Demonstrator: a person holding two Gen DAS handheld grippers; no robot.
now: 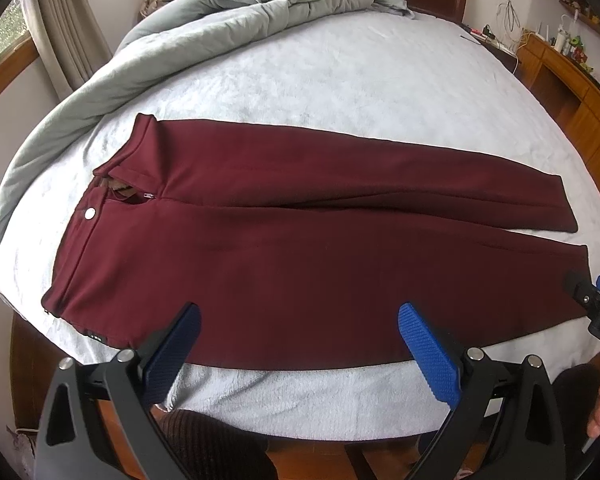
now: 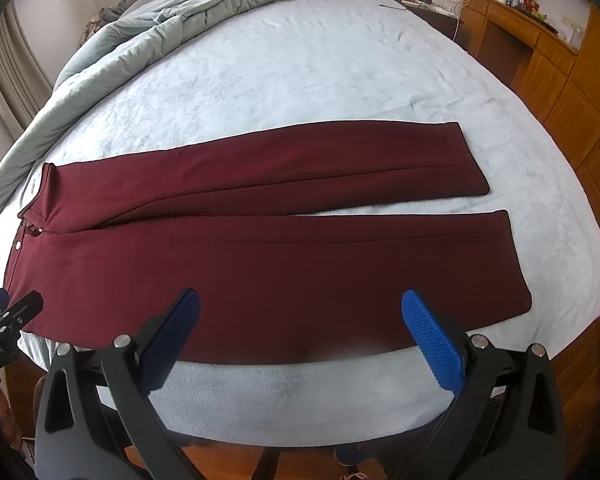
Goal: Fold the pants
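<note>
I see left gripper wide open, empty, over near leg edge; right gripper likewise spread, holding nothing; maroon pants flat on pale blue bed — waistband left, legs right; rumpled grey quilt far left.

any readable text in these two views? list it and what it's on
"DA" – white letters, cut off by the frame edge, on the black body of the right gripper, seen in the left wrist view.
"GenRobot.AI" – small white print, roughly legible, on the black body of the left gripper, seen in the right wrist view.
Small black tag at the waist edge of the maroon pants: marks too small to read.
Nothing else readable.
</note>
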